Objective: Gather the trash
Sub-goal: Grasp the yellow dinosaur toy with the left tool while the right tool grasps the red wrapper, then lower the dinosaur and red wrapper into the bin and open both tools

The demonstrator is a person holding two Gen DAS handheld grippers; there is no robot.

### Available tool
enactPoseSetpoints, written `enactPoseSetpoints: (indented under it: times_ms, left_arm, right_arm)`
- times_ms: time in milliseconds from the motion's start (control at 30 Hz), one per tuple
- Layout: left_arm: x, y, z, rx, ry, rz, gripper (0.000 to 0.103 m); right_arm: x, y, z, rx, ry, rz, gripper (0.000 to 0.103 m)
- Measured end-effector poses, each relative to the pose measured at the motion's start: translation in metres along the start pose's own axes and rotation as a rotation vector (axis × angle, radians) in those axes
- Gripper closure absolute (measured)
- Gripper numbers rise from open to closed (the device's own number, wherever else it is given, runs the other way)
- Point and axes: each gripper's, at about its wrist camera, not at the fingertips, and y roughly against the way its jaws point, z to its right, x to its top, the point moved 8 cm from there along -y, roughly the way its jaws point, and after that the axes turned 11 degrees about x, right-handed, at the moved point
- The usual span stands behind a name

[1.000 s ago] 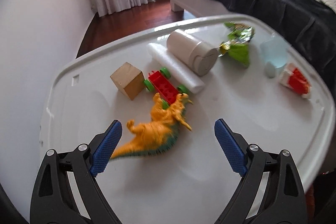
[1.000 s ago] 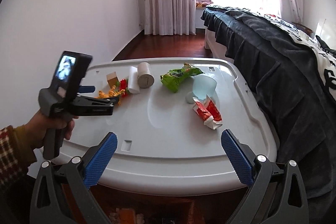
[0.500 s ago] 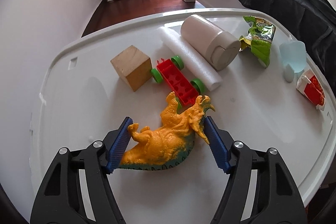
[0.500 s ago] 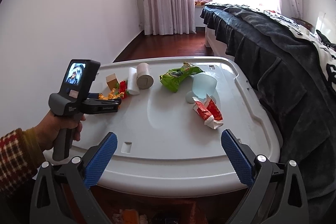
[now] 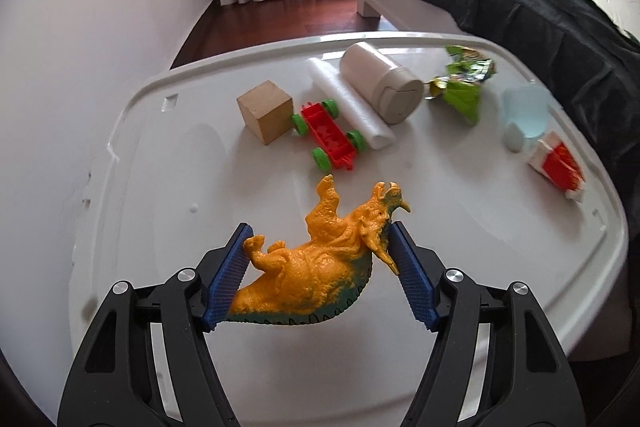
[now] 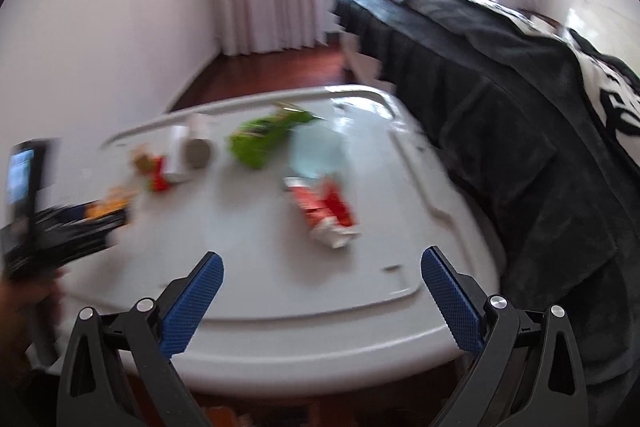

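Note:
My left gripper [image 5: 320, 251] is shut on an orange toy dinosaur [image 5: 320, 263] and holds it over the white table [image 5: 160, 187]. Trash lies at the right: a green snack bag [image 5: 464, 83], a pale blue plastic cup [image 5: 524, 111] on its side and a red-and-white wrapper [image 5: 558, 167]. My right gripper [image 6: 322, 267] is open and empty above the table's near edge, facing the red-and-white wrapper [image 6: 324, 211], the green bag [image 6: 264, 139] and the cup [image 6: 316, 155]. The right wrist view is blurred.
A wooden cube [image 5: 266, 111], a red toy car base with green wheels [image 5: 328, 135], a white foam roll [image 5: 348, 103] and a beige canister [image 5: 384, 81] lie at the table's far side. A dark-covered bed [image 6: 500, 99] runs along the right.
My left gripper has closed on the dinosaur and drawn it back, away from the toy car. My right gripper has moved forward over the table edge toward the wrapper.

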Motion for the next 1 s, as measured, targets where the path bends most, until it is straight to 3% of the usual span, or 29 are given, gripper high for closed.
enactPoseSetpoints:
  times_ms: [233, 433, 467, 500, 533, 700, 1000]
  left_arm:
    - [-0.012, 0.027, 0.012, -0.049, 0.008, 0.032, 0.036]
    - [-0.013, 0.034, 0.015, -0.069, 0.014, 0.039, 0.036]
    - [-0.014, 0.035, 0.015, -0.071, 0.015, 0.039, 0.036]
    - [-0.014, 0.034, 0.015, -0.071, 0.015, 0.040, 0.036]
    - [-0.014, 0.034, 0.015, -0.072, 0.014, 0.039, 0.036]
    - [-0.015, 0.034, 0.017, -0.074, 0.016, 0.036, 0.036]
    - [-0.025, 0.050, 0.023, -0.091, 0.015, 0.048, 0.036]
  right_arm:
    - [0.018, -0.069, 0.003, -0.023, 0.093, -0.074, 0.006]
    - [0.021, -0.108, 0.001, -0.026, 0.150, -0.132, 0.019]
    - [0.020, -0.114, 0.003, -0.023, 0.154, -0.149, 0.030]
    - [0.018, -0.118, 0.004, -0.018, 0.156, -0.167, 0.049]
    - [0.017, -0.121, 0.004, -0.013, 0.154, -0.180, 0.055]
    - [0.020, -0.108, 0.001, -0.006, 0.160, -0.141, 0.080]
    - [0.030, -0.055, -0.034, 0.095, 0.154, -0.055, 0.080]
